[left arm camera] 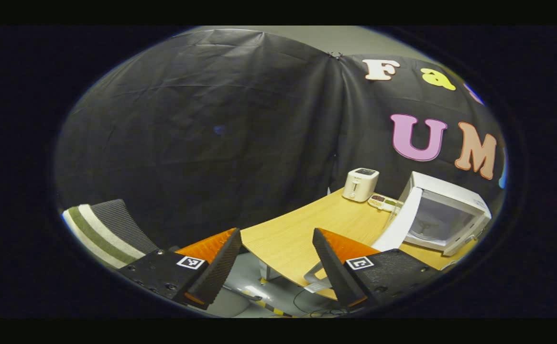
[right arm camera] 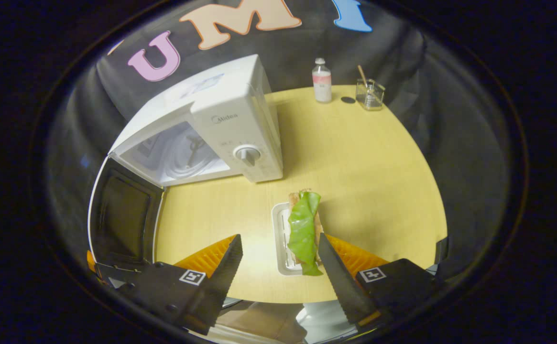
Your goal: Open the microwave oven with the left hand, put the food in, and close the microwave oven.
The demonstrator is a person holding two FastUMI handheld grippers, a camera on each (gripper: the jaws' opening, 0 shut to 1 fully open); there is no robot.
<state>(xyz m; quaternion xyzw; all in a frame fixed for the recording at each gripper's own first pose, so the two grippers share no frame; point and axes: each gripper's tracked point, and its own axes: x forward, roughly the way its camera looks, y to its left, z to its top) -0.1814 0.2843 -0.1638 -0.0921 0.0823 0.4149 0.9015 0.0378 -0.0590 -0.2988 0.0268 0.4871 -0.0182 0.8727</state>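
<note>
In the right gripper view, the lower end of the food and part of the white tray beneath it are hidden behind one fingertip. The microwave oven door is cut off at the lower left. In the left gripper view, the small items beside the toaster are too small to be identified, and the table is partly covered by the fingers.

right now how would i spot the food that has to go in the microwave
Find the white microwave with its door swung open on the round wooden table. Just in front of its dial side lies a small white tray near the table's edge. The food on it is a sandwich with a bright green lettuce leaf, the only green thing there.
</note>
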